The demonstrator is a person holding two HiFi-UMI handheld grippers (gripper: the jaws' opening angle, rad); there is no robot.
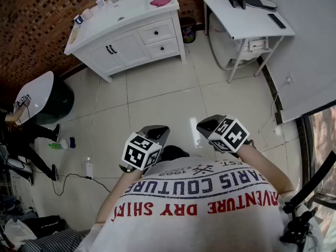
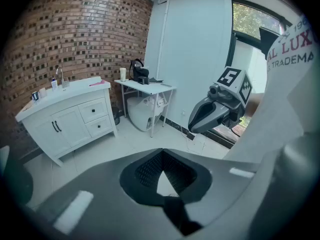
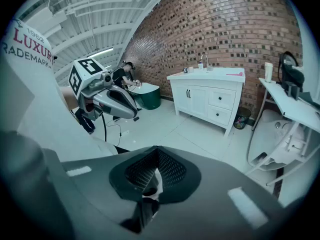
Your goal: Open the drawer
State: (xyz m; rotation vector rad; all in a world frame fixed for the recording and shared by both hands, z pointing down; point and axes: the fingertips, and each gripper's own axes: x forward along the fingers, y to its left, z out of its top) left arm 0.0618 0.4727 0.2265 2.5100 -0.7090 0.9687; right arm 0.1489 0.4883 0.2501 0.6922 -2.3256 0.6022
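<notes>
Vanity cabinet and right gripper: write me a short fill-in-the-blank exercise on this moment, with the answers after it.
1. The white vanity cabinet stands against a ___ wall.
2. Its two drawers, each with a dark knob, are both ___.
3. The cloth on its countertop is ___.
4. The right gripper has its jaws ___, with nothing between them.

Missing words: brick; closed; pink; shut.
</notes>
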